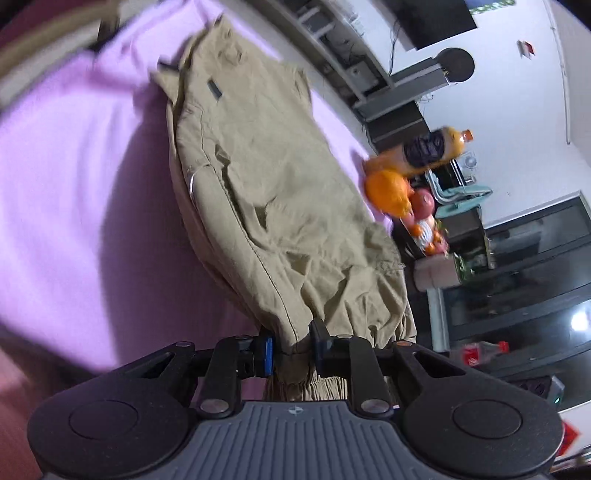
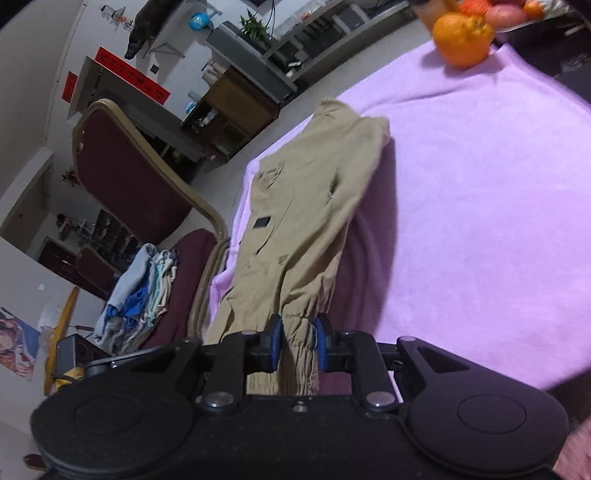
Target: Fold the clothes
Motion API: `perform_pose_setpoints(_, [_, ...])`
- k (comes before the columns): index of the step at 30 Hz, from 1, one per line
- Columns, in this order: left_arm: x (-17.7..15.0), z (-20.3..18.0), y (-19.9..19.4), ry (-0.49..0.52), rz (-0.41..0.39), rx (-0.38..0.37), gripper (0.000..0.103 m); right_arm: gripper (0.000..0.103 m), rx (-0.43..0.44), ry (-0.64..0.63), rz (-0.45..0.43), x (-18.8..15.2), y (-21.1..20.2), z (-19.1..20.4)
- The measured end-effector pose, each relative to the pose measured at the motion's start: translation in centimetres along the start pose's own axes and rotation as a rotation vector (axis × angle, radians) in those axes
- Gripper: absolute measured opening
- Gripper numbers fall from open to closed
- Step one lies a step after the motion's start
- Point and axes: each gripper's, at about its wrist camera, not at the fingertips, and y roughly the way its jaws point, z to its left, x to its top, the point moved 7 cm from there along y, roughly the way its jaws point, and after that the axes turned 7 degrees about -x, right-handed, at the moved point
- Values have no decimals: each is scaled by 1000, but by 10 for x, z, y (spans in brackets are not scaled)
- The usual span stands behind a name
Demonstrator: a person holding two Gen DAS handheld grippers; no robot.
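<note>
While khaki cotton trousers (image 1: 266, 192) lie on the lilac-covered table (image 1: 74, 184), each hand-held gripper, left (image 1: 291, 352) and right (image 2: 298, 345), pinches an elastic cuff.

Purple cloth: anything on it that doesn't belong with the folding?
Yes: an orange sits on the far corner of the purple cloth, near the khaki trousers. Nothing is spilled or damaged.

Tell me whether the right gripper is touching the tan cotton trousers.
Touching. The right wrist view shows the right gripper with its blue-padded jaws pinching the gathered cuff of the tan cotton trousers, no gap showing.
</note>
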Motion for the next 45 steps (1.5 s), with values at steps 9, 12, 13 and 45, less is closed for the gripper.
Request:
perform_pose_setpoints(9, [-18, 22, -1, -3, 25, 123, 43, 20, 52, 212, 139, -33, 29, -35])
perform_pose_setpoints(12, [-16, 20, -7, 36, 8, 171, 41, 22, -35, 129, 127, -31, 30, -37])
perform_pose_setpoints(13, [-13, 17, -12, 54, -6, 178, 41, 26, -61, 111, 135, -31, 30, -38])
perform_pose_setpoints(45, [140, 59, 15, 211, -105, 338, 34, 37, -113, -425, 118, 124, 221, 150])
